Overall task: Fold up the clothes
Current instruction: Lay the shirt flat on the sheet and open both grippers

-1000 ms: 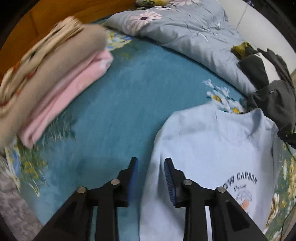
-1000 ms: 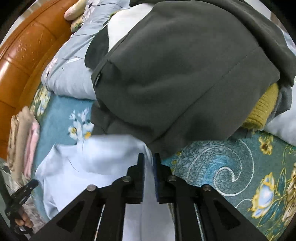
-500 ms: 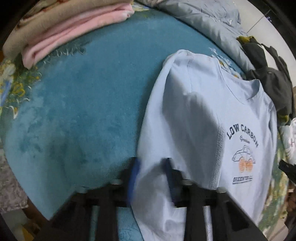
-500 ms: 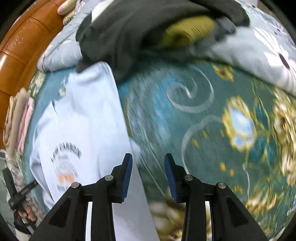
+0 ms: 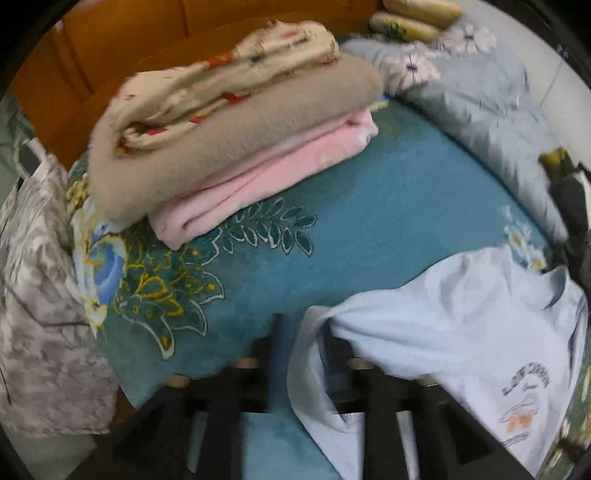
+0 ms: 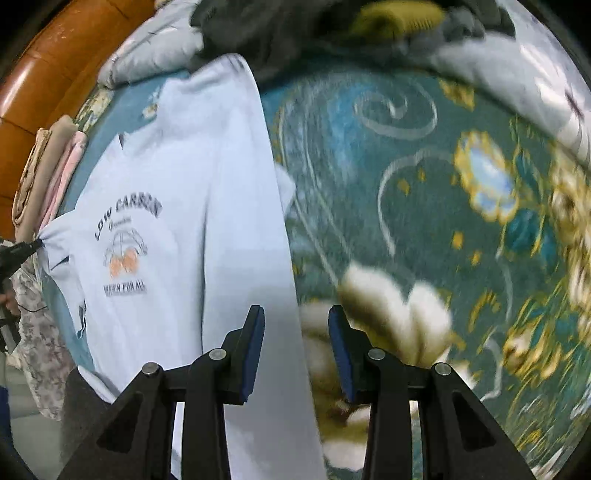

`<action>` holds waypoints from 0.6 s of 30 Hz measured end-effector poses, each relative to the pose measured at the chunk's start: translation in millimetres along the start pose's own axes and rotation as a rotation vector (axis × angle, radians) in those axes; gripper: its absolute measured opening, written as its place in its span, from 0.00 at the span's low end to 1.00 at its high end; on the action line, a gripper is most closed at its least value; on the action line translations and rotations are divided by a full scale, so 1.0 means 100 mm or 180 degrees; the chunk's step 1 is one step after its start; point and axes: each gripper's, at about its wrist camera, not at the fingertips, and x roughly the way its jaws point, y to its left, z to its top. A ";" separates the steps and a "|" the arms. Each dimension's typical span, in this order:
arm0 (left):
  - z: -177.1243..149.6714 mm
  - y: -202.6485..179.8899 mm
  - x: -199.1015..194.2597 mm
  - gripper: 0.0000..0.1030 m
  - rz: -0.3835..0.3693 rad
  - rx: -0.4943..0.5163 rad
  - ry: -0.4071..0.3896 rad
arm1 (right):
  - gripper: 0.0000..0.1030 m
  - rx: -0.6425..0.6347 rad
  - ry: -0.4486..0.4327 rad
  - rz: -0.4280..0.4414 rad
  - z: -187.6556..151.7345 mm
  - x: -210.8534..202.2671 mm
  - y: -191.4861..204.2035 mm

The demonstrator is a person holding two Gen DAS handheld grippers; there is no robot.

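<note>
Lying flat on bedspread (image 6: 424,206): light-blue T-shirt (image 6: 207,177).

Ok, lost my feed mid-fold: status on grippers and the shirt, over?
Left gripper opening, light blue shirt fabric between its jaws. Right gripper open over shirt edge, gripping nothing. Shirt spread print up; dark clothes pile at its top end.

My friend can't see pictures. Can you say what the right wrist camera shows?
A light blue T-shirt with a printed picture lies spread on a flowery teal blanket. The right gripper hangs open over the shirt's edge.
</note>
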 end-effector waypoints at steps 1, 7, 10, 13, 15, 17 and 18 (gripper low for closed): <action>-0.07 -0.02 -0.04 0.48 -0.0056 -0.0087 -0.0036 | 0.39 0.0022 0.0053 0.0021 -0.06 0.04 -0.02; -0.64 -0.44 -0.18 0.48 -0.0762 -0.0372 0.0066 | 0.19 -0.0008 0.0145 0.0167 -0.27 0.09 0.03; -0.84 -0.71 -0.18 0.48 -0.0906 -0.0186 0.0194 | 0.01 -0.0061 0.0153 0.0193 -0.24 0.05 0.08; -0.89 -0.75 -0.20 0.48 -0.0900 -0.0107 0.0205 | 0.01 -0.0217 0.0017 -0.0044 -0.14 -0.16 0.00; -0.87 -0.68 -0.21 0.48 -0.0851 -0.0151 0.0172 | 0.01 -0.0270 -0.0166 -0.0319 -0.02 -0.36 -0.15; -0.84 -0.56 -0.24 0.48 -0.0821 -0.0249 0.0128 | 0.01 -0.0116 -0.0413 -0.0673 0.19 -0.60 -0.46; -0.84 -0.48 -0.25 0.48 -0.0803 -0.0309 0.0101 | 0.01 -0.0021 -0.0504 -0.0868 0.30 -0.66 -0.57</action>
